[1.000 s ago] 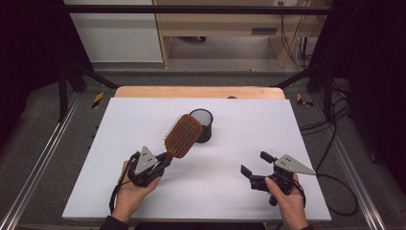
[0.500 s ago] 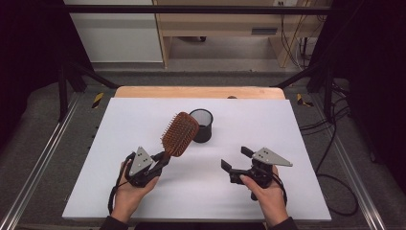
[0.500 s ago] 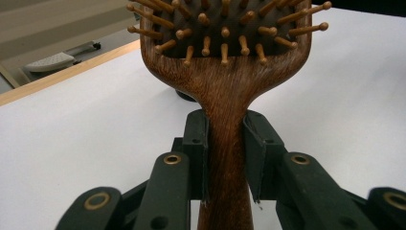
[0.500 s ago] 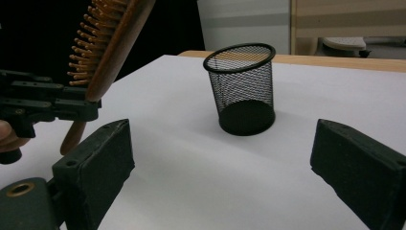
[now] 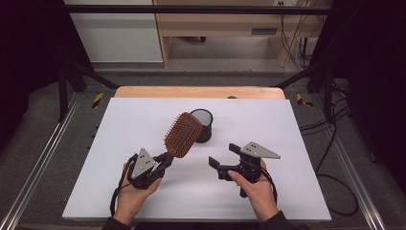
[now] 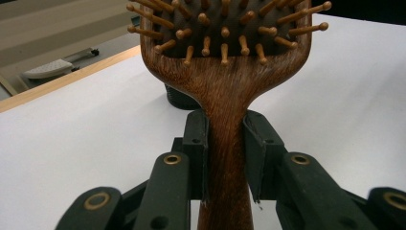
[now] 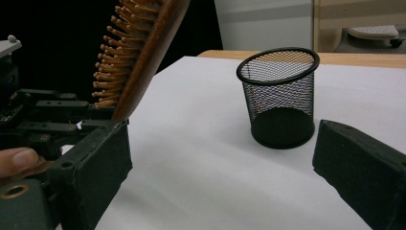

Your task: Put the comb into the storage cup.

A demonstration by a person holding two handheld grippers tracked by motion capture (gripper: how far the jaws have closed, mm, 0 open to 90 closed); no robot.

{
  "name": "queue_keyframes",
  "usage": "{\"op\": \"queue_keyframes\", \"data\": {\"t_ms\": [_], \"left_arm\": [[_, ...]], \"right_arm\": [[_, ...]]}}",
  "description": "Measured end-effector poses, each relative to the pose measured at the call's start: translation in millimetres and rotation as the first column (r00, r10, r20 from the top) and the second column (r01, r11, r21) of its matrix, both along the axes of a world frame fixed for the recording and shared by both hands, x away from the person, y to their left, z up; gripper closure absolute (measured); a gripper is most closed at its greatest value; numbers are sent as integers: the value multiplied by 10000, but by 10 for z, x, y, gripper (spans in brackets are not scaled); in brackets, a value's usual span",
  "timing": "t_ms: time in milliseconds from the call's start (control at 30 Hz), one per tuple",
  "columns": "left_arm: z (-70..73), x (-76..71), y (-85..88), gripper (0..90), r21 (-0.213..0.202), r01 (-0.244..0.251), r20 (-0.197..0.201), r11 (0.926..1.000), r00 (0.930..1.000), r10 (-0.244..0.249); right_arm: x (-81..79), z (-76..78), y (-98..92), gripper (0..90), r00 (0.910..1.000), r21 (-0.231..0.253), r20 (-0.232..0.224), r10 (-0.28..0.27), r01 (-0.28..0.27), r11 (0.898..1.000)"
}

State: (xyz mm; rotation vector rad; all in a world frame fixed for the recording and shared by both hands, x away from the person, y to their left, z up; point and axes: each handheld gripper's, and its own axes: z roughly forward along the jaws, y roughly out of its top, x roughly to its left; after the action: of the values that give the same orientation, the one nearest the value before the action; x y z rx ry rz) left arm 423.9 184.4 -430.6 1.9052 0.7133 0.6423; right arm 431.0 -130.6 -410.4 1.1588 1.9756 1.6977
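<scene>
A wooden paddle hairbrush (image 5: 183, 135) with wooden bristles slants up over the table, handle down. My left gripper (image 5: 165, 158) is shut on that handle; in the left gripper view the two pads (image 6: 198, 143) press the handle of the brush (image 6: 225, 96) from both sides. My right gripper (image 5: 223, 155) is open with nothing between its jaws, held just right of the brush and turned toward it. In the right gripper view its gripper (image 7: 222, 143) frames bare table, with the brush (image 7: 143, 52) at the left and a black mesh cup (image 7: 280, 96) ahead.
The mesh cup (image 5: 202, 124) stands upright on the white tabletop (image 5: 287, 143), just behind the brush head. A wooden strip (image 5: 198, 92) borders the far edge. Metal rails run along both sides, and cables (image 5: 335, 143) lie on the floor at the right.
My right gripper has moved left across the table toward the brush and risen slightly, jaws still open. The left gripper and the brush have stayed where they were.
</scene>
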Motion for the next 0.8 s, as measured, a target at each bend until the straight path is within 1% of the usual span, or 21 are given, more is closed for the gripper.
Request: {"op": "queue_keyframes", "data": {"t_ms": [33, 100, 267, 433, 633, 800], "left_arm": [[0, 0, 0, 727, 0, 0, 0, 10000, 10000, 0], [-5, -20, -36, 727, 51, 88, 3, 9999, 10000, -88], [0, -60, -101, 727, 72, 219, 74, 9997, 9997, -219], [5, -100, -164, 727, 117, 363, 171, 9993, 9992, -365], [3, -129, -215, 727, 207, 498, 211, 9985, 9985, -502], [0, -145, -239, 727, 195, 568, 227, 9982, 9981, -572]], "right_arm": [[0, 0, 0, 62, 10000, 0, 0, 0, 0, 10000], [11, 8, 33, 61, 9999, 165, -132, 20, -17, 9999], [16, 47, 94, 58, 9996, 298, -191, 208, -203, 9993], [20, 85, 164, 58, 9991, 362, -143, 393, -388, 9986], [38, 106, 240, 58, 9980, 444, -230, 589, -579, 9973], [52, 121, 297, 58, 9969, 437, -289, 726, -713, 9965]]}}
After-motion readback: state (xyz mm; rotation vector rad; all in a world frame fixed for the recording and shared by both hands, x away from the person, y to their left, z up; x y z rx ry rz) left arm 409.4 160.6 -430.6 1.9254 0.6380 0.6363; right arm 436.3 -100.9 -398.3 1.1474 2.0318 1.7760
